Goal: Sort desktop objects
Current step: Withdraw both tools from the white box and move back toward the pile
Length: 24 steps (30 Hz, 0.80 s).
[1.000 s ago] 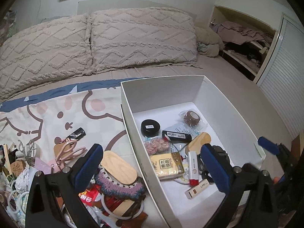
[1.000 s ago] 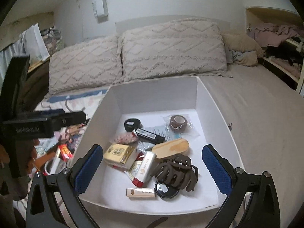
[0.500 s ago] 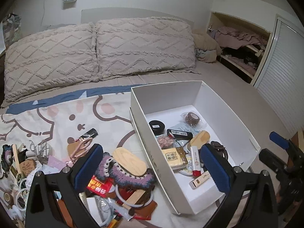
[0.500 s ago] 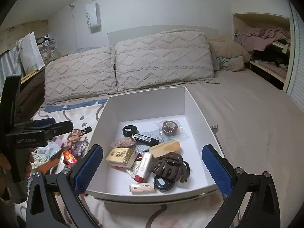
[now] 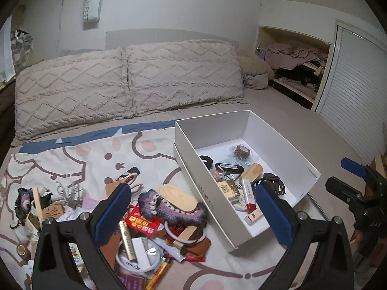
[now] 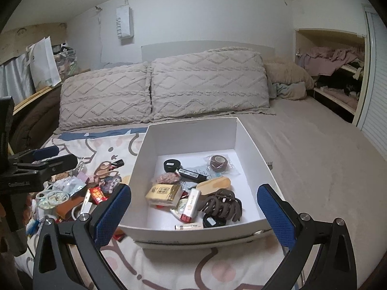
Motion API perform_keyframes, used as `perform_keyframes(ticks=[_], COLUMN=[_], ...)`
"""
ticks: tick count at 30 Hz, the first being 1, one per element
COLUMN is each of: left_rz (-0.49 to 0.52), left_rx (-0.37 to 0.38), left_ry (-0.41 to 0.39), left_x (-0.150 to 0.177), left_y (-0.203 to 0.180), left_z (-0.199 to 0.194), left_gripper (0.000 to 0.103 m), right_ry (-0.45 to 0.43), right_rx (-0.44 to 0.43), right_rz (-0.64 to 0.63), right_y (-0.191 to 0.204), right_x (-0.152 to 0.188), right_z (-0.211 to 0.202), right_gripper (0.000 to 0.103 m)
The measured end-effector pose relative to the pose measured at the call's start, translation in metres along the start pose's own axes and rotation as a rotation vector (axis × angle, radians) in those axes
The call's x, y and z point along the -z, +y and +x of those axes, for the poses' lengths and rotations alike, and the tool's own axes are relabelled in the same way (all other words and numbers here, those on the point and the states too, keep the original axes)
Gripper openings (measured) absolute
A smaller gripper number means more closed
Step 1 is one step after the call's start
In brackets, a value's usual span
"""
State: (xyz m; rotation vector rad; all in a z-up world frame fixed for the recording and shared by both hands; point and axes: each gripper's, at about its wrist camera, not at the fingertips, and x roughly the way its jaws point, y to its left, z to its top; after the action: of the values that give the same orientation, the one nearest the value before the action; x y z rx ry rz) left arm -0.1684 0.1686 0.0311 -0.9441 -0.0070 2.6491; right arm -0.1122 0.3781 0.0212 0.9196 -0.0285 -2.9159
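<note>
Left tool (image 5: 193, 213) wide, empty, above clutter pile (image 5: 154, 220) on blanket (image 5: 72, 159) on bed. Right tool (image 6: 193, 213) wide, empty, above box (image 6: 244, 142) near edge. Box on blanket right edge, just right of pile. Inside: hair claw (image 6: 221, 204), tape roll (image 6: 217, 162), yellow packet (image 6: 163, 192), black tin (image 6: 171, 164).

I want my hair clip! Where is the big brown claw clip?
The big brown claw clip lies inside the white box, near its front right corner, beside the white-and-red tube.
</note>
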Motion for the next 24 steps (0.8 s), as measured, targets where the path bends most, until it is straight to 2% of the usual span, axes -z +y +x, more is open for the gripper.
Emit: perform_keyframes(ticks=[8, 24], left_rz=[0.014, 0.044], left_rx=[-0.001, -0.052], left_ry=[-0.025, -0.121], left_x=[0.022, 0.066], left_y=[0.007, 0.029], left_z=[-0.024, -0.076], left_gripper=[0.103, 0.103], right_ry=[-0.005, -0.056], right_rx=[-0.001, -0.010], right_rz=[-0.013, -0.036], right_y=[0.020, 0.064], right_x=[0.017, 0.052], right_z=[-0.013, -0.034], right_gripper=[0.103, 0.103])
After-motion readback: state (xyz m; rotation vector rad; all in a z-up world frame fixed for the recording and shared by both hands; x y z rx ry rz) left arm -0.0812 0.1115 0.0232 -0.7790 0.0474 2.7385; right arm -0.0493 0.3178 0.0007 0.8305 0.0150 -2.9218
